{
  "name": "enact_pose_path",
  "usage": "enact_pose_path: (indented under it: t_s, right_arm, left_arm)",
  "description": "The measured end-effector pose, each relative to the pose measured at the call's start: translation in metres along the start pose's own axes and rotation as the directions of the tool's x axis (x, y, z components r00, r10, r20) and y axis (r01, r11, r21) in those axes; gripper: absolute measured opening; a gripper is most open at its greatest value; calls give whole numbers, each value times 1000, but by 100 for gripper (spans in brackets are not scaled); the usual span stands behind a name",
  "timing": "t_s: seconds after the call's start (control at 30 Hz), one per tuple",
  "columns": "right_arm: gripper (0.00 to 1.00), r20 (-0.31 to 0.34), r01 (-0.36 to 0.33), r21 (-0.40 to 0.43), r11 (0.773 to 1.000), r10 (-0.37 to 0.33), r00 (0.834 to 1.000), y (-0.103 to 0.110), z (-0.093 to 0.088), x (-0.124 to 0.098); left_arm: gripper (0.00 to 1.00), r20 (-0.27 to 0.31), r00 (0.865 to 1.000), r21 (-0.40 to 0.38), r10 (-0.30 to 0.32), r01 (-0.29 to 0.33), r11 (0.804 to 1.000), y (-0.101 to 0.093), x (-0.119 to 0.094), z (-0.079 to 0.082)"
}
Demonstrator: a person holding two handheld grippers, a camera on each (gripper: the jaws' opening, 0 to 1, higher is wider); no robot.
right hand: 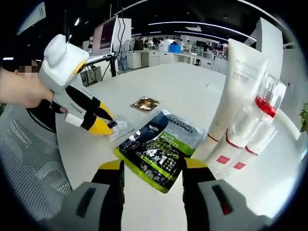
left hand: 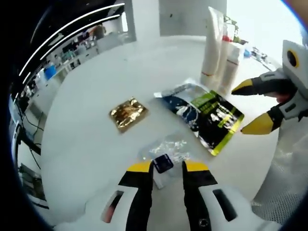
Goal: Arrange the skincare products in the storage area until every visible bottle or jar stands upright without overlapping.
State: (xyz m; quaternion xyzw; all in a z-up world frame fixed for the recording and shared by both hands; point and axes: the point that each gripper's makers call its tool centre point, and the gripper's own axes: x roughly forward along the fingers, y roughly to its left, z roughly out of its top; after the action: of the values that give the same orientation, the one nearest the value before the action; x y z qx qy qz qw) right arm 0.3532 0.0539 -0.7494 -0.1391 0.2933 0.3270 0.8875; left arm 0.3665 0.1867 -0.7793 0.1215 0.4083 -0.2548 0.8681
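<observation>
Left gripper (left hand: 167, 166), rising from the bottom centre of the left gripper view, is seen with its yellow-tipped jaws set narrowly apart around a small clear sachet (left hand: 166, 153) with a dark patch, which lies flat on the white table (left hand: 86, 144); whether it is actually pinched cannot be told, though the low approach is judged to suit lifting a thin, limp packet. In the right gripper view the same sachet (right hand: 119, 128) is found at centre left beneath those tips. Right gripper (right hand: 153, 168) is held open and empty, poised over the near edge of the dark green-and-black pouch (right hand: 159, 149), presumably ready for it. Beyond, a gold sachet (right hand: 145, 103) lies flat, well apart. At the right of that view, upright white tubes (right hand: 240, 91) and clear red-banded bottles (right hand: 260, 115) are packed closely, leaving little standing room beside them.
</observation>
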Motion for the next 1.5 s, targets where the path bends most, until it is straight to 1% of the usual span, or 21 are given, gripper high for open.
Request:
enact_pose_path:
  t_s: [0.07,0.23,0.47,0.57,0.7,0.8,1.0,1.27,1.4,1.5]
  right_arm:
    - [48,2,5,4,1000,-5,1000,-1,-1,-2]
    - [48,4,18,16,1000,-18,1000,-5,-1,-7]
    - [48,6,32,27,999,-32,999,-10,-3,-11]
    - [49,5,34,30,999,-34,999,-10,-4,-12]
    - [50,7,36,40,999,-36,999,-11,-3,-13]
    - [52,12,42,43,998,-43,999,-13,-3,-15]
    - [56,20,54,63,997,-55,998,-18,-4,-21]
    - [65,17,64,101,993,-66,998,-21,-11,-33]
    - [69,20,78,128,989,-81,996,-26,-15,-43]
    - [73,22,88,148,985,-92,996,-31,-18,-51]
  left_arm:
    - [21,-1,1000,-34,14,-14,999,1,0,0]
    - [21,-3,999,-69,38,-38,997,0,-1,0]
    - [21,1,999,-122,52,-52,991,1,-1,0]
    - [21,2,999,-134,55,-54,990,1,-1,0]
    - [25,9,999,-144,52,-50,988,-1,-3,-1]
    - [25,11,999,-146,48,-45,988,-3,-6,-1]
    - [31,26,999,-158,42,-37,987,-4,-13,-1]
    - [45,38,999,-171,30,-23,985,-4,-20,-2]
    - [50,43,999,-182,23,-15,983,-6,-27,-4]
    - [56,58,998,-187,15,-3,982,-7,-31,-6]
